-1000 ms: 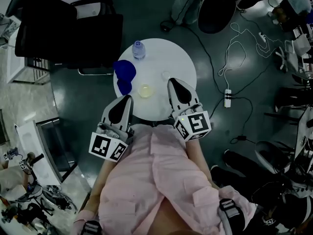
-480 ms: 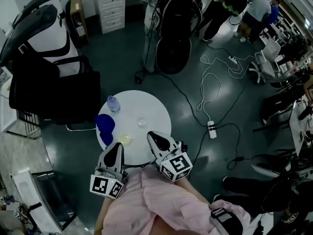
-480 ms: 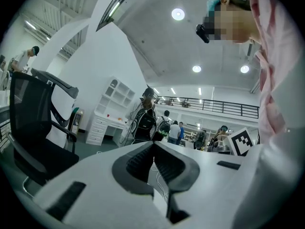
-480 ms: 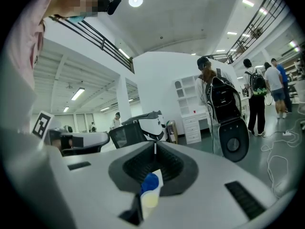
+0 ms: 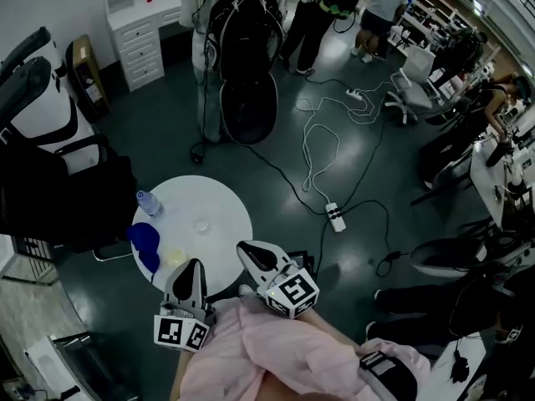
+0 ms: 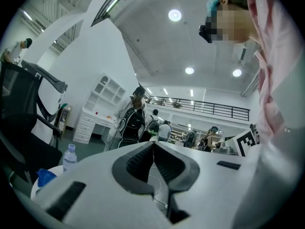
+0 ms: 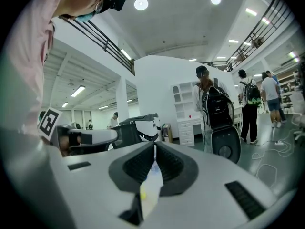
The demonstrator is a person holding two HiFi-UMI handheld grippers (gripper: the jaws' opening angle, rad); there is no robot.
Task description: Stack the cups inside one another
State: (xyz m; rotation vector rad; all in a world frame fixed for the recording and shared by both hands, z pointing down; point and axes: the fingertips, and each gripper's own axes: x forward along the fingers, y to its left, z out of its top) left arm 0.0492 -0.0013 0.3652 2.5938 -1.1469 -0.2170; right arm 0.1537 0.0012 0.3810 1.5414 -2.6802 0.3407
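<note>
A small round white table (image 5: 221, 199) carries a blue cup (image 5: 144, 239), a pale yellow cup (image 5: 176, 257) and a clear cup (image 5: 201, 223), all standing apart. My left gripper (image 5: 195, 264) hangs over the table's near edge, shut and empty; its own view (image 6: 153, 143) shows the jaws meeting, with the blue cup (image 6: 46, 176) low at the left. Also shut with nothing held, my right gripper (image 5: 243, 247) is at the table's near right edge. In the right gripper view (image 7: 154, 147) a bit of the yellow cup (image 7: 143, 194) shows through the gap behind the jaws.
A water bottle (image 5: 148, 202) stands at the table's far left, also seen as the bottle (image 6: 69, 156). A black chair (image 5: 58, 195) is just left of the table. Cables and a power strip (image 5: 334, 216) lie on the floor to the right. People stand at the back by white drawers (image 5: 142, 48).
The head view has lifted and now takes in more of the room; the table looks smaller and further left. Both grippers have drawn back from the cups to the table's near edge, still shut.
</note>
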